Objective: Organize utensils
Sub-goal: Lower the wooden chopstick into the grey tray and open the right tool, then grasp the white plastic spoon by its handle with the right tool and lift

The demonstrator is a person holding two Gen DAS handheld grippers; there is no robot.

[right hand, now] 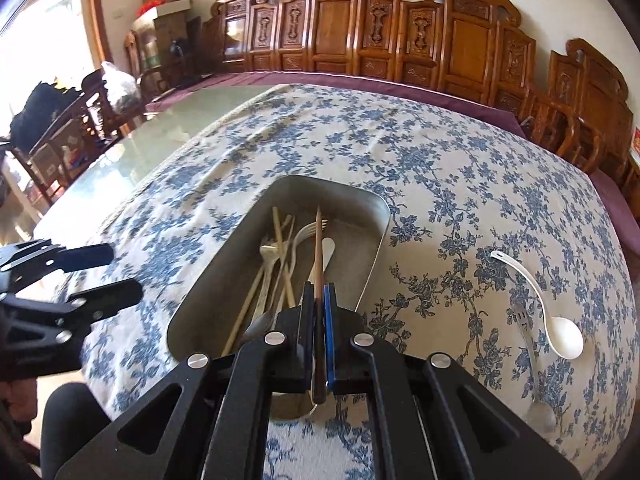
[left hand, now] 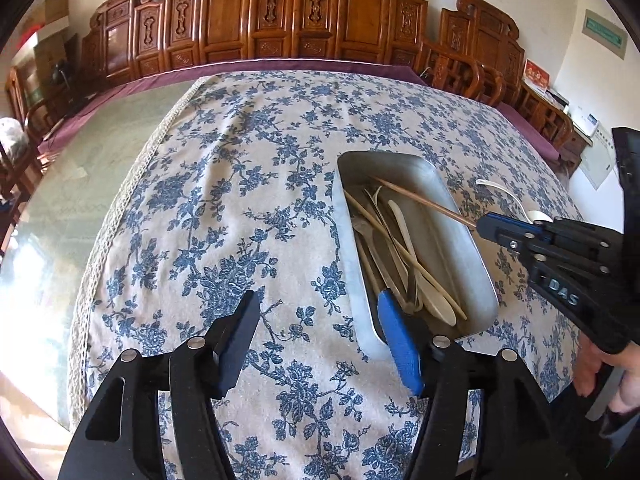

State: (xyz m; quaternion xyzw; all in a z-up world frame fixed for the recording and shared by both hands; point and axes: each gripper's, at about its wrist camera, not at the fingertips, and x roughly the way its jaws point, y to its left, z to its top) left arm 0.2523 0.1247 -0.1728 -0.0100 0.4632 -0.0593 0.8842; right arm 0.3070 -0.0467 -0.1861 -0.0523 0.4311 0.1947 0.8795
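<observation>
Right wrist view is filled at its near edge by the right gripper (right hand: 319, 300), whose flat black and blue pads are pressed together on a thin brown wooden chopstick (right hand: 318, 256). The stick is held near its thick end and points straight away over a rectangular metal tray (right hand: 376, 248) with rounded corners and a dull brushed finish. Inside the tray a loose bundle is seen: pale chopsticks (right hand: 276, 236), a slender fork (right hand: 316, 226) and a rounded white handle (right hand: 329, 250) (the lower ends are hidden behind the gripper). The tray is set on a cream tablecloth (right hand: 440, 184) printed with blue flower sprays and slightly wrinkled. To the right of the tray, well apart from it, a glossy white ladle-shaped spoon (right hand: 560, 336) is laid on the cloth, and a metal fork (right hand: 524, 320) lies beside it, partly crossed under its curved handle.

From the left wrist view the left gripper (left hand: 320, 322) is seen with its fingers spread wide, nothing between them; its blue-padded finger (left hand: 400, 344) is placed at the tray's near rim. The right gripper (left hand: 486, 227) is shown at the right, the brown chopstick (left hand: 424, 200) slanting from it over the tray (left hand: 348, 248). Carved wooden chairs (left hand: 280, 12) line the far wall.
</observation>
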